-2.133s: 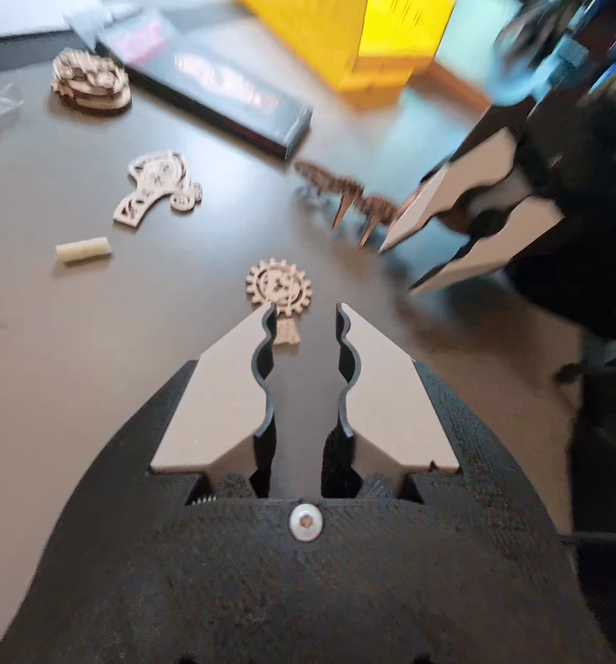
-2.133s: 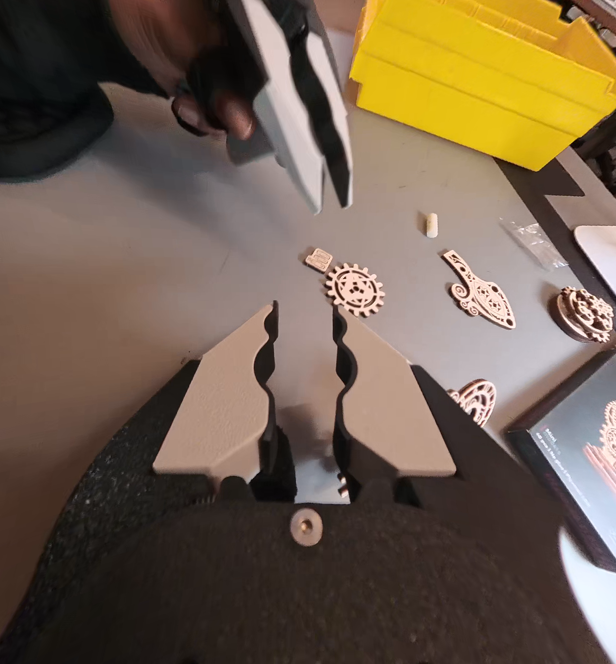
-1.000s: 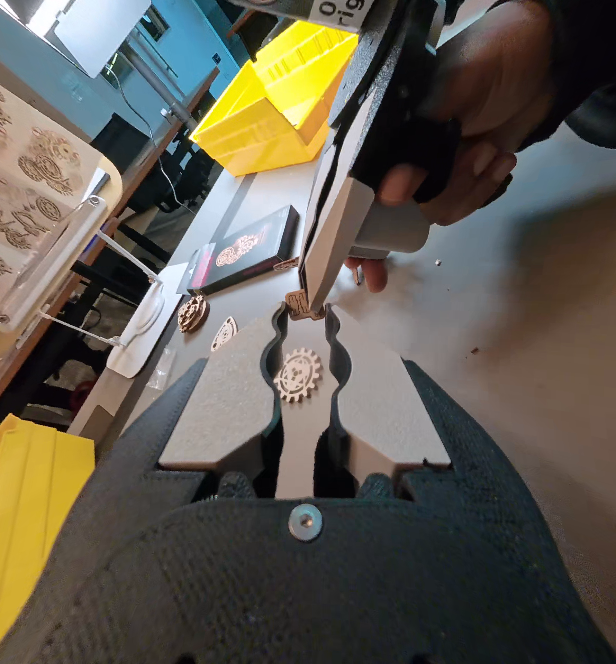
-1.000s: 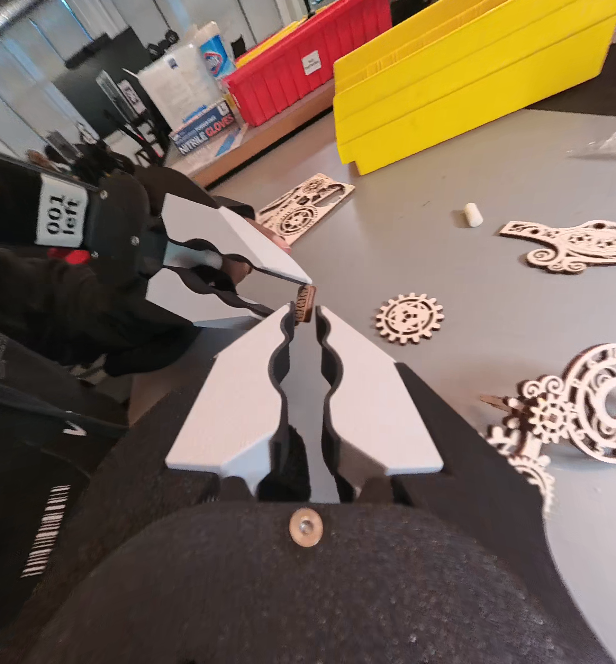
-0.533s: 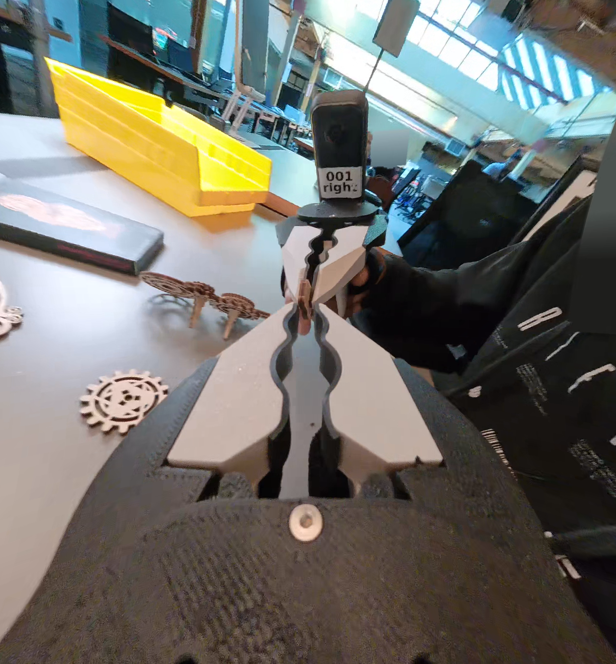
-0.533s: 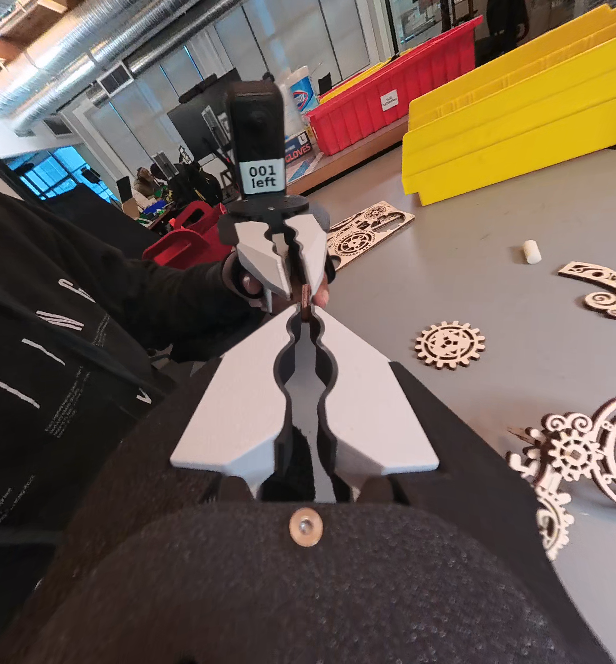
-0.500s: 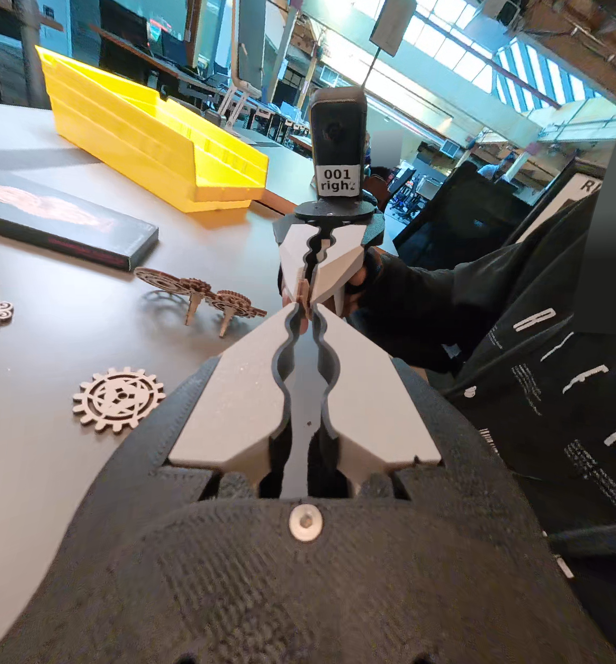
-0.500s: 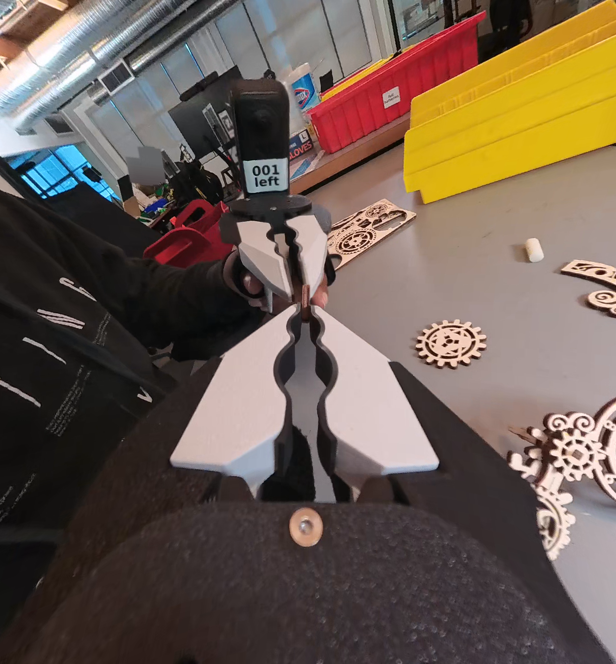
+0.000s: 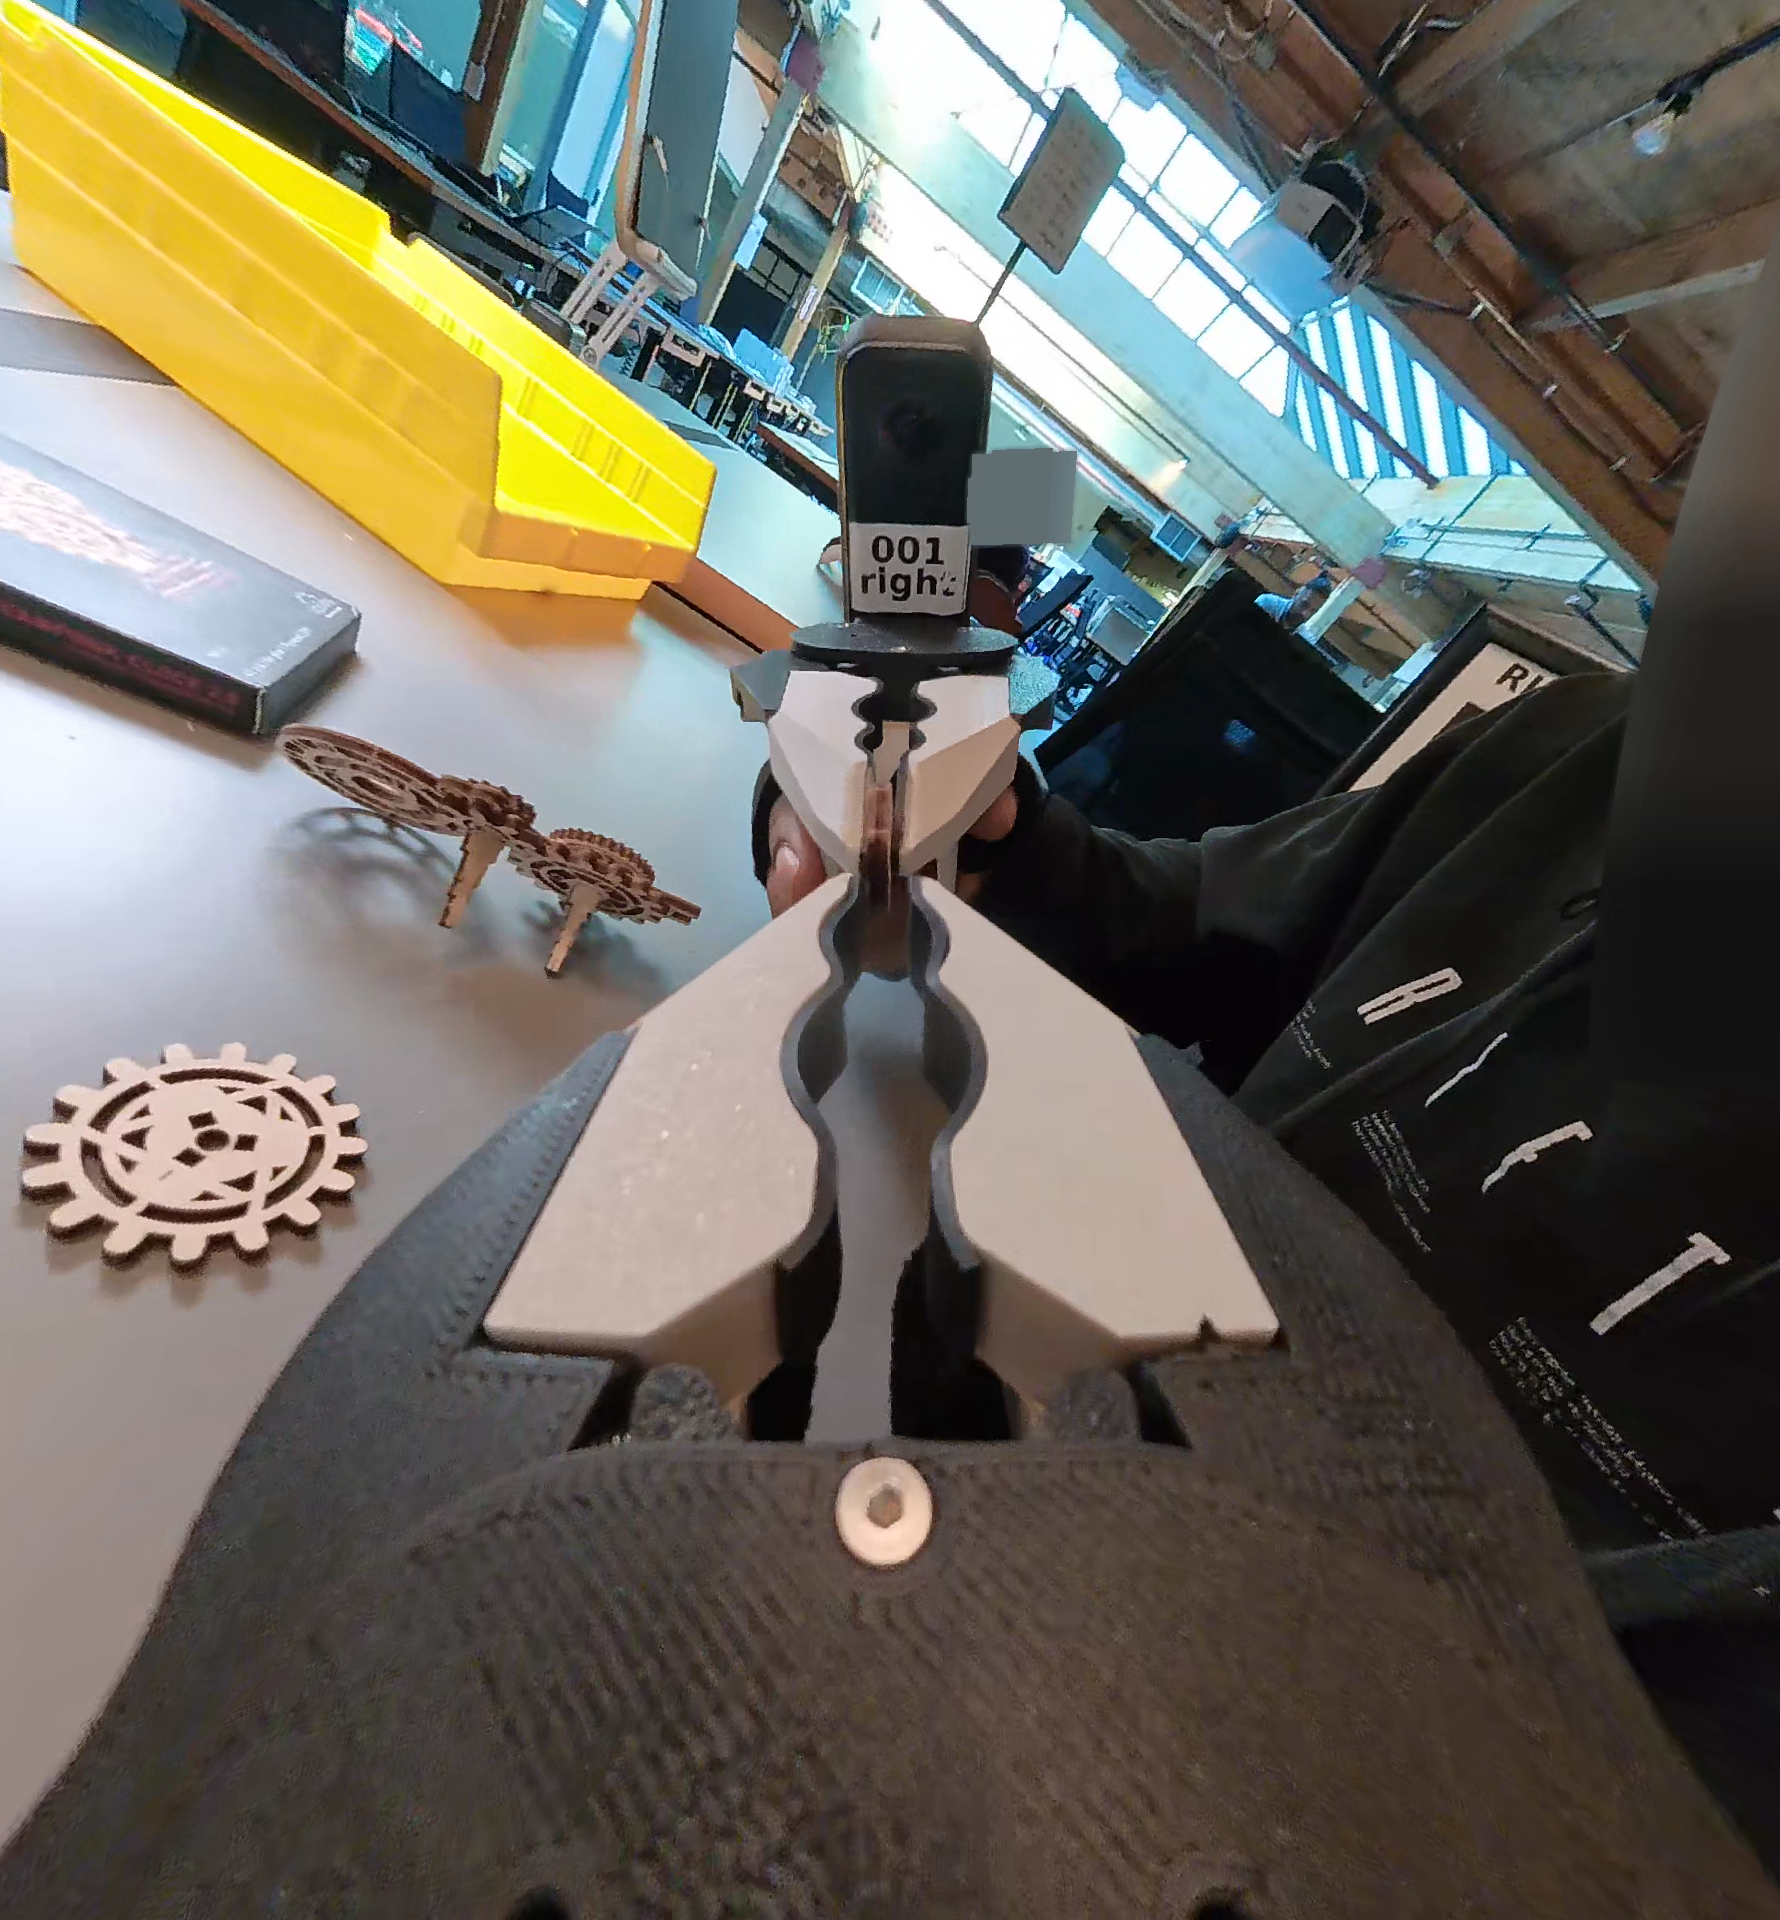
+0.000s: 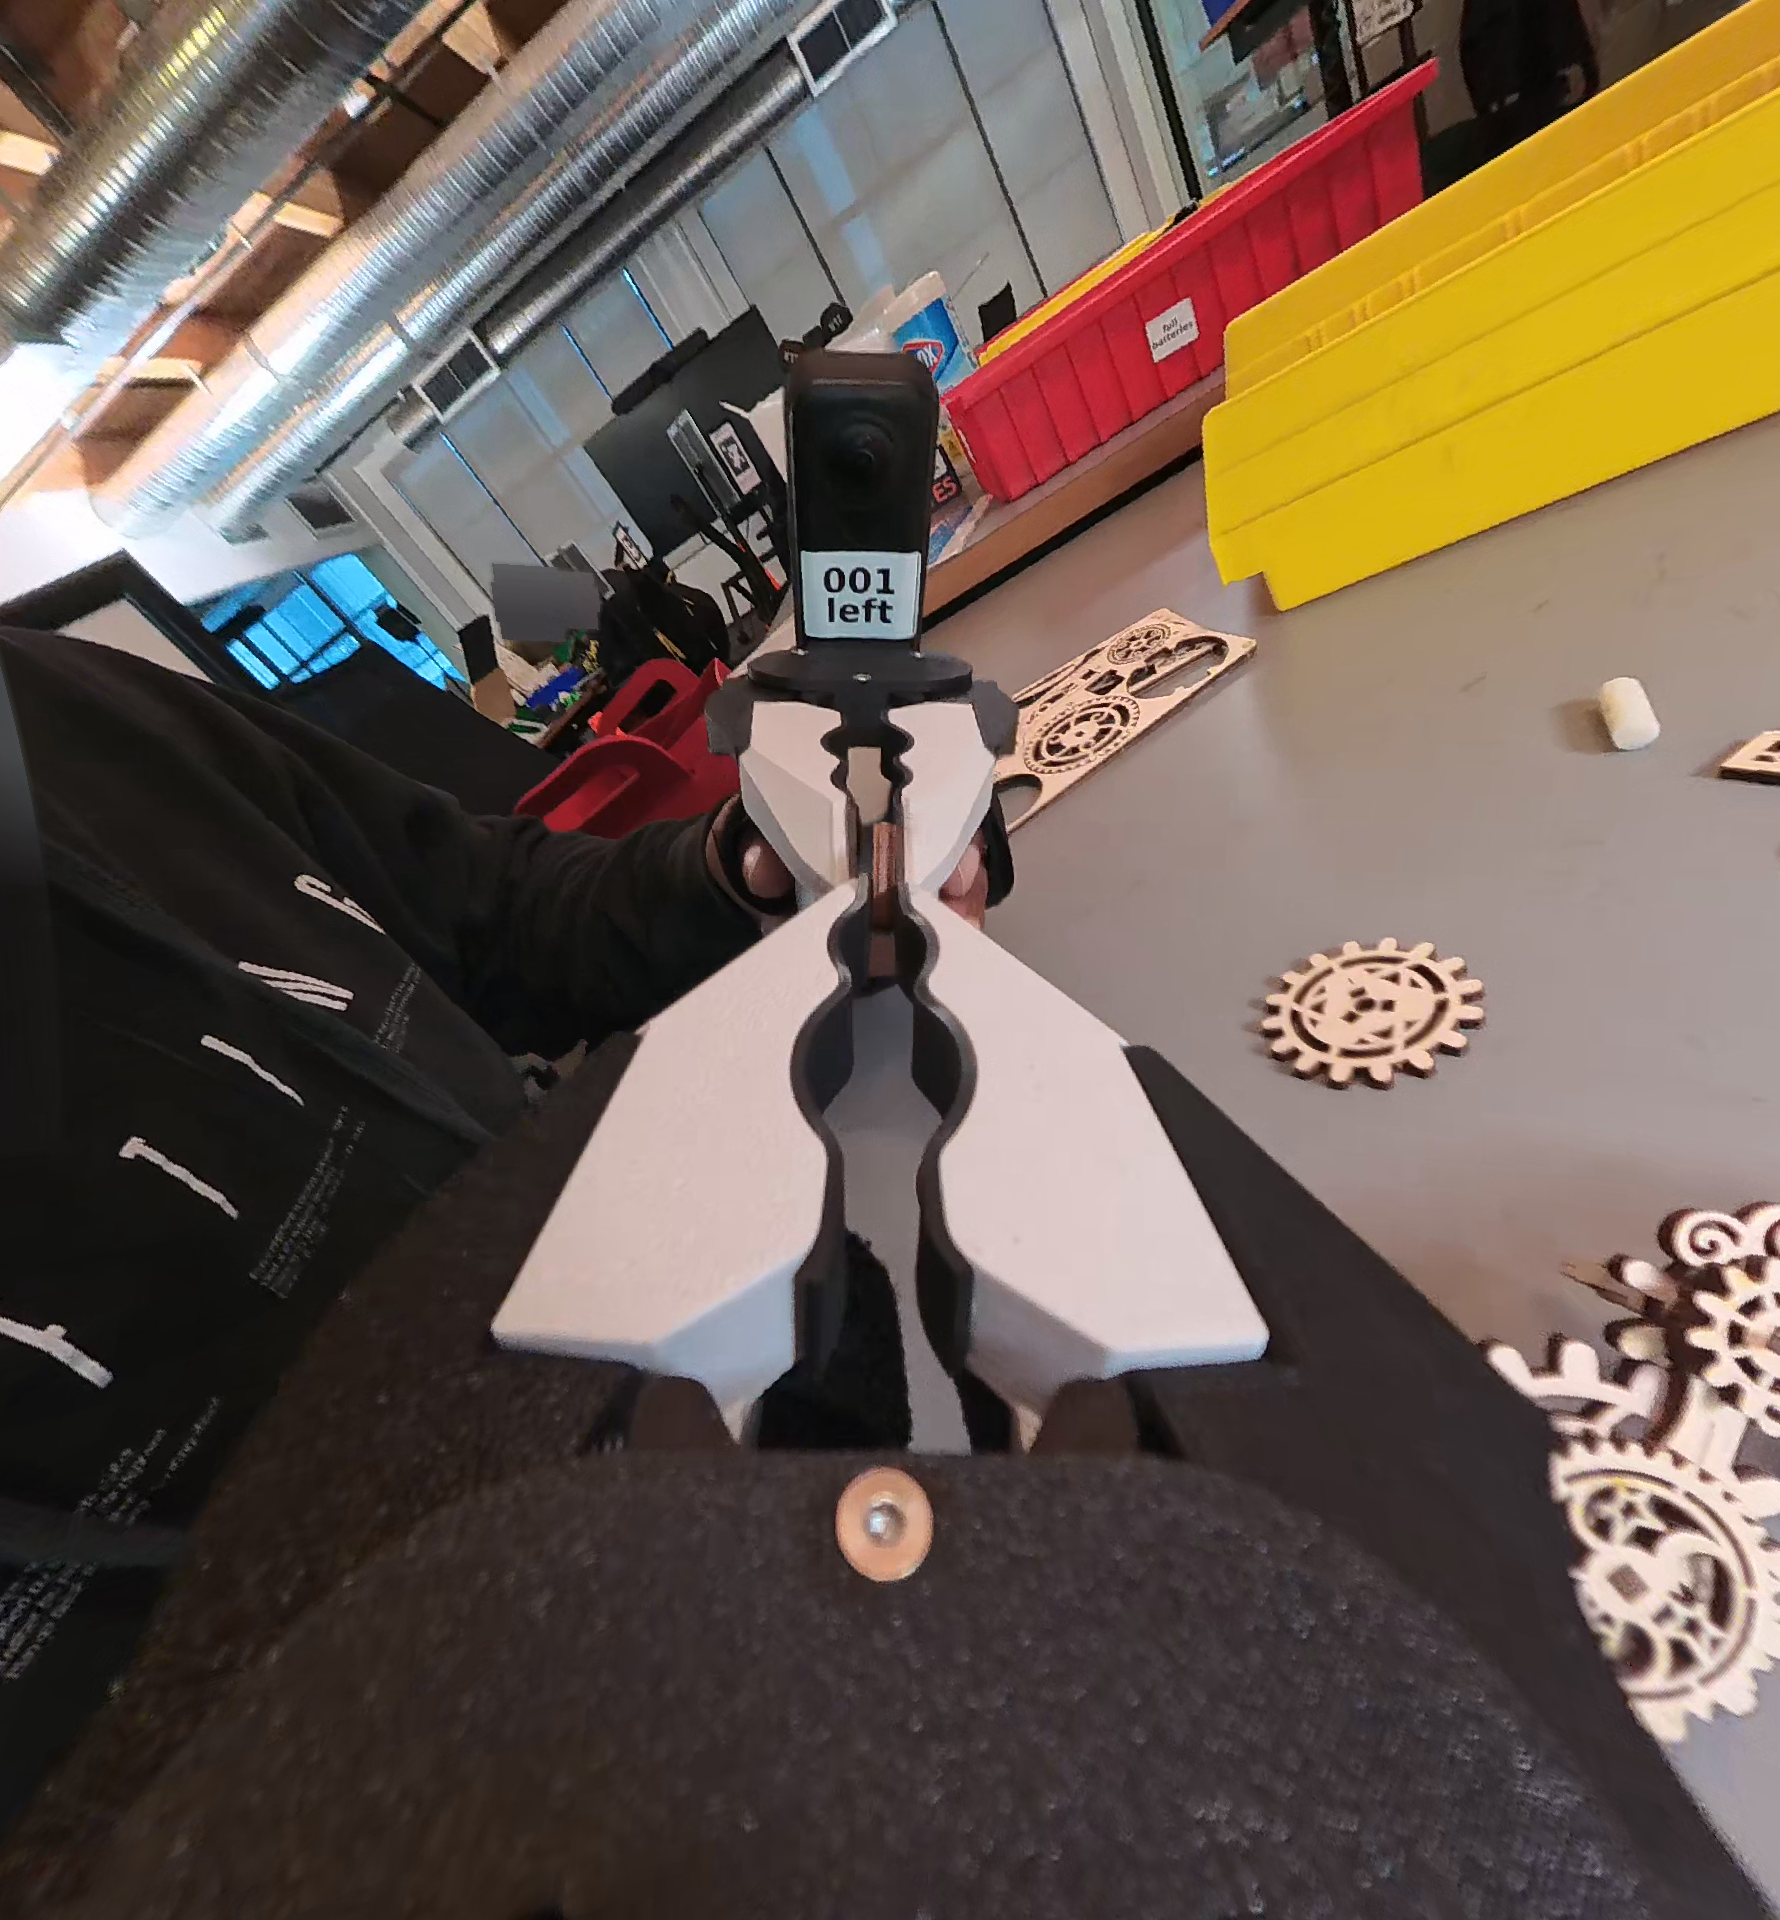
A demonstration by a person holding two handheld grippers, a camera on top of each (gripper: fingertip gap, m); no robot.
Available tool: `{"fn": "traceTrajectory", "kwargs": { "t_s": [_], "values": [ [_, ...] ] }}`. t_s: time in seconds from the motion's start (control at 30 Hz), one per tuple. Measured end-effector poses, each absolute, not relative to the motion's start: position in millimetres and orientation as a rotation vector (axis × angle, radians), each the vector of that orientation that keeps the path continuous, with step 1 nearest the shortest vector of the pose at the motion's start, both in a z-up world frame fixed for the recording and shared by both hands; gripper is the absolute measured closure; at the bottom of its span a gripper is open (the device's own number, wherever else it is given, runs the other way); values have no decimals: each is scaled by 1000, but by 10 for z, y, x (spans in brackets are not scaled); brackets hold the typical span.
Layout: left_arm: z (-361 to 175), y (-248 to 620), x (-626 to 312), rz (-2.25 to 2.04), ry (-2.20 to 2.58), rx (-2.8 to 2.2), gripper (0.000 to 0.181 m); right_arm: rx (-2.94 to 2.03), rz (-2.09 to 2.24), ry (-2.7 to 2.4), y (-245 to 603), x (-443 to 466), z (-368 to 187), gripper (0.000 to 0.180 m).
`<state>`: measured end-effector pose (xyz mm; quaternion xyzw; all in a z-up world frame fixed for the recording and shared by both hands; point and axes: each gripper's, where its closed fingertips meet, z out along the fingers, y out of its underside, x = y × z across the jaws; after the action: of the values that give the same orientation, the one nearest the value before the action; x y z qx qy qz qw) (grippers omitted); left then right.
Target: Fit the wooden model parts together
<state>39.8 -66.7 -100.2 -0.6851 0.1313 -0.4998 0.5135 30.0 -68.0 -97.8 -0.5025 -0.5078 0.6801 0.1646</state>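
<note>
Left wrist view: I am holding my left gripper [image 9: 878, 902] raised over the grey table [image 9: 138, 914], its jaws drawn narrow and pinching the near edge of a small wooden piece [image 9: 875, 883] held edge-on; my right gripper [image 9: 881, 821] is facing it nose to nose and nipping the far edge of the same piece, so the part is hanging between the two tips, well above the table. A loose gear [image 9: 192, 1151] is lying flat to the left, and the partly built gear assembly [image 9: 481, 821] is standing on its pegs beyond it, near a dark box [image 9: 117, 592] and a yellow bin [image 9: 346, 353]. Right wrist view: I am seeing the same pinch from the other side, the right gripper [image 10: 881, 920] closed narrow on the piece [image 10: 881, 904] and the left gripper [image 10: 870, 831] clamping it opposite; whether this is one part or two being mated I cannot tell. The gear [image 10: 1372, 1010] is lying to the right, the assembly [image 10: 1717, 1455] nearer. I am judging the piece light, stiff, thin and brittle across its fretwork, so I am favouring grips on solid rim, with pressure kept in the plane of the sheet.
</note>
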Motion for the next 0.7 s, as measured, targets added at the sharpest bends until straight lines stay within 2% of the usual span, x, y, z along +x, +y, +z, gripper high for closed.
{"fn": "traceTrajectory", "kwargs": {
  "t_s": [0.37,0.7],
  "values": [
    [-989,-630,408,-1229,261,-1636,180,-1446,2016,-1368,-659,267,-932,180],
    [-973,-539,280,-770,364,-1676,179,-1574,2003,-1160,-526,151,-929,172]
  ]
}}
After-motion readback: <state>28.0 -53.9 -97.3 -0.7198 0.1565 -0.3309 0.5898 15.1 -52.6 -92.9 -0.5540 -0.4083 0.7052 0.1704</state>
